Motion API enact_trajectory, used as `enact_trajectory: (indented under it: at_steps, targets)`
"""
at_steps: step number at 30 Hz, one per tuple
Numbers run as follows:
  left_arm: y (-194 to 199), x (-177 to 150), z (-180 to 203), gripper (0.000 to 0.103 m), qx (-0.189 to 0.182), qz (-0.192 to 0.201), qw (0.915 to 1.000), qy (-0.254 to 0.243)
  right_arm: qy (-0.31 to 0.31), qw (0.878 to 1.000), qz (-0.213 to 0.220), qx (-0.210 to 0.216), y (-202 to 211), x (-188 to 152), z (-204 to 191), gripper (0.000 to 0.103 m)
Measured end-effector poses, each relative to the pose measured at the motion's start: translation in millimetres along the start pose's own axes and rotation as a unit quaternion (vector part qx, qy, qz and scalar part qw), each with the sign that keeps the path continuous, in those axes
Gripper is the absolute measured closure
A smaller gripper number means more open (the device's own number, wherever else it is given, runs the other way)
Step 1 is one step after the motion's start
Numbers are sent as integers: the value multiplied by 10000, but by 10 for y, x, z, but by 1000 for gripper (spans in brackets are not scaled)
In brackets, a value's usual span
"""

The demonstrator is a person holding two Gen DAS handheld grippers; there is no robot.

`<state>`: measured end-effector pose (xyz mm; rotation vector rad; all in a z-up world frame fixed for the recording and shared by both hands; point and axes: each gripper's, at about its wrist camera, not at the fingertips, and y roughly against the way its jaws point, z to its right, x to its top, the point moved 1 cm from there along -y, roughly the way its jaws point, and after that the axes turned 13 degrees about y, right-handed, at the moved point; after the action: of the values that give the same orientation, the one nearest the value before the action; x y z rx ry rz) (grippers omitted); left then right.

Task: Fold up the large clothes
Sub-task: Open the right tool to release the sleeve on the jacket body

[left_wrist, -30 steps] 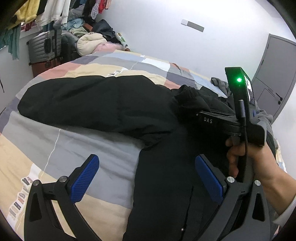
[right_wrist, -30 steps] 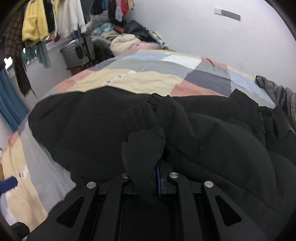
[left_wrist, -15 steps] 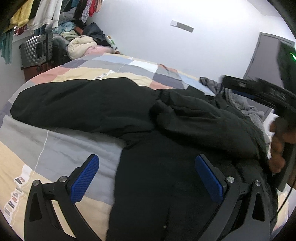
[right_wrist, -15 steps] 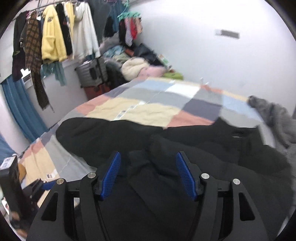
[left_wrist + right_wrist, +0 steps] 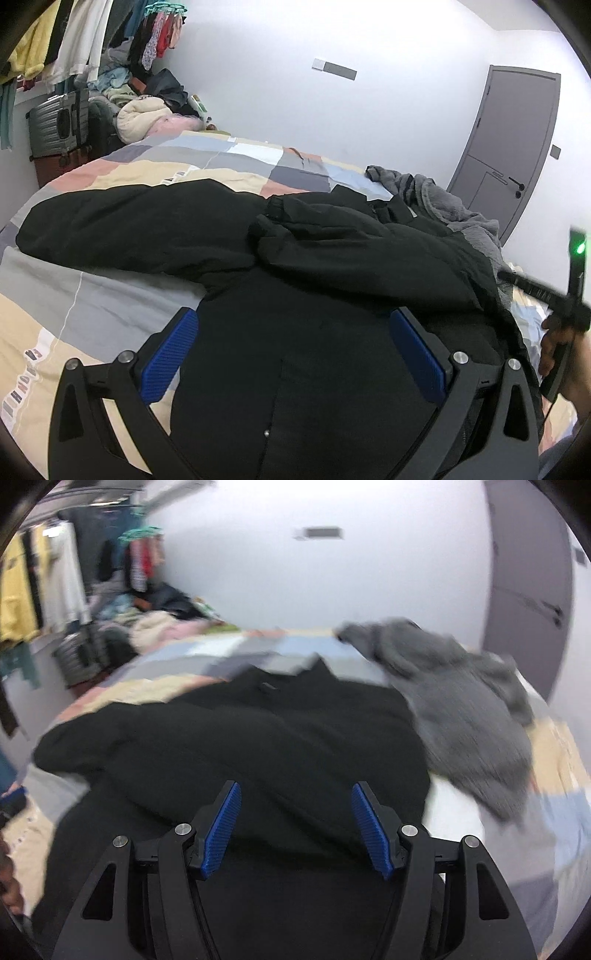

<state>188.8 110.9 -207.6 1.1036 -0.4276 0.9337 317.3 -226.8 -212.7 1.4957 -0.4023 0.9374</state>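
Observation:
A large black padded jacket (image 5: 295,266) lies across the patchwork bed, one sleeve (image 5: 122,225) stretched out to the left and the other sleeve (image 5: 354,240) folded over its body. My left gripper (image 5: 291,350) is open and empty just above the jacket's lower part. My right gripper (image 5: 295,823) is open and empty above the jacket (image 5: 258,731); it also shows at the right edge of the left wrist view (image 5: 546,295), held in a hand. The right wrist view is blurred.
A grey fleece garment (image 5: 443,199) (image 5: 461,701) lies right of the jacket. The patchwork bedcover (image 5: 110,306) shows at left. A suitcase (image 5: 55,125), piled clothes (image 5: 147,114) and hanging clothes are at far left. A grey door (image 5: 517,140) is at right.
My right gripper let go of the black sleeve, opened, and drew back to the right. The sleeve now lies folded over the jacket's body. The left gripper stayed open.

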Motion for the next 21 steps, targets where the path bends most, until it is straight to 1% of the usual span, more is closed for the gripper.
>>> enact_trajectory:
  at_steps: [3,4,6,8,10,11,13,15,17,18,21]
  targets:
    - [26,-23,56,0,-14,11,10000,4,-166,9983,-538,-118,-185,-207,185,43]
    - [22,-28,66,0,4,-1,10000,-3,-180,9976,-647,-153,-229,-254,224,43]
    - [20,-56,109,0,24,-13,10000,-69,-169,9969,-748,-158,-311,-343,280,43]
    - [5,-88,156,0,90,20,9997,-204,6,9961,-833,-283,-399,-375,289,43]
    - [-16,-111,182,0,120,25,9996,-273,99,9953,-876,-391,-472,-393,291,46]
    - [-24,-116,183,0,122,22,9996,-269,114,9948,-924,-408,-521,-398,294,49]
    - [-54,-115,171,0,126,15,9997,-207,153,9947,-917,-447,-601,-406,325,57]
    - [-87,-111,153,0,141,6,9998,-130,85,9961,-743,-465,-609,-397,381,71]
    - [-110,-108,148,0,128,-9,9999,-79,-48,9972,-536,-525,-585,-348,455,78]
    - [-115,-106,148,0,130,-12,9999,-68,-115,9973,-460,-564,-579,-323,495,80]
    - [-143,-109,160,0,137,-37,9999,-67,-324,9971,-344,-596,-599,-287,625,81]
